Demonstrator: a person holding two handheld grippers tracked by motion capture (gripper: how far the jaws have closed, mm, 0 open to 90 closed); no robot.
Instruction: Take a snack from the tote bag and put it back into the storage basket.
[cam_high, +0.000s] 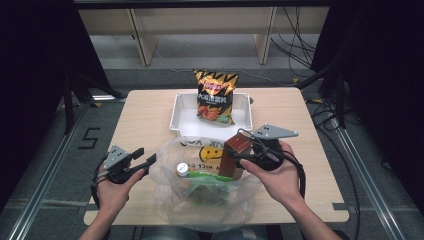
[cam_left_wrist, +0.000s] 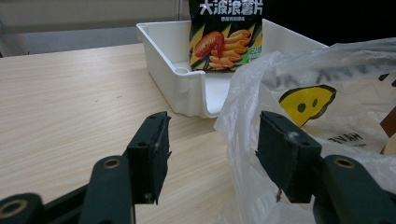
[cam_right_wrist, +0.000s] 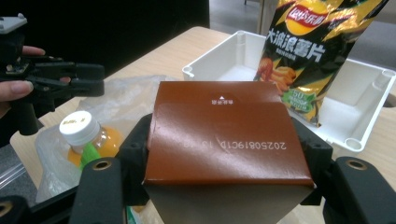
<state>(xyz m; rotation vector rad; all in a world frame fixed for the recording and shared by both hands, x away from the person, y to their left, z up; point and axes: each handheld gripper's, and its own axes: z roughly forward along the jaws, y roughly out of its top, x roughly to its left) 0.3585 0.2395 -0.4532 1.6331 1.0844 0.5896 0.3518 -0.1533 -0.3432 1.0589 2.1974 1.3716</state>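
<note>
My right gripper (cam_high: 238, 161) (cam_right_wrist: 224, 158) is shut on a brown carton (cam_high: 236, 148) (cam_right_wrist: 224, 130), holding it upright just above the open mouth of a clear plastic bag (cam_high: 200, 202) (cam_right_wrist: 126, 93). An orange drink bottle with a white cap (cam_high: 183, 169) (cam_right_wrist: 79, 128) lies inside the bag, along with something green. My left gripper (cam_high: 145, 156) (cam_left_wrist: 212, 154) is open at the bag's left edge. The bag's rim (cam_left_wrist: 243, 93) lies between its jaws, close to the right pad, with a gap still showing. From the right gripper view the left gripper (cam_right_wrist: 95, 79) is seen at the far left.
A white tray (cam_high: 180, 112) (cam_left_wrist: 173, 65) (cam_right_wrist: 219, 65) stands behind the bag, and a black and yellow chips bag (cam_high: 216, 95) (cam_left_wrist: 226, 32) (cam_right_wrist: 308, 56) leans upright in it. Bare wooden tabletop (cam_high: 145, 115) lies left and right of the tray. The floor beyond has cables.
</note>
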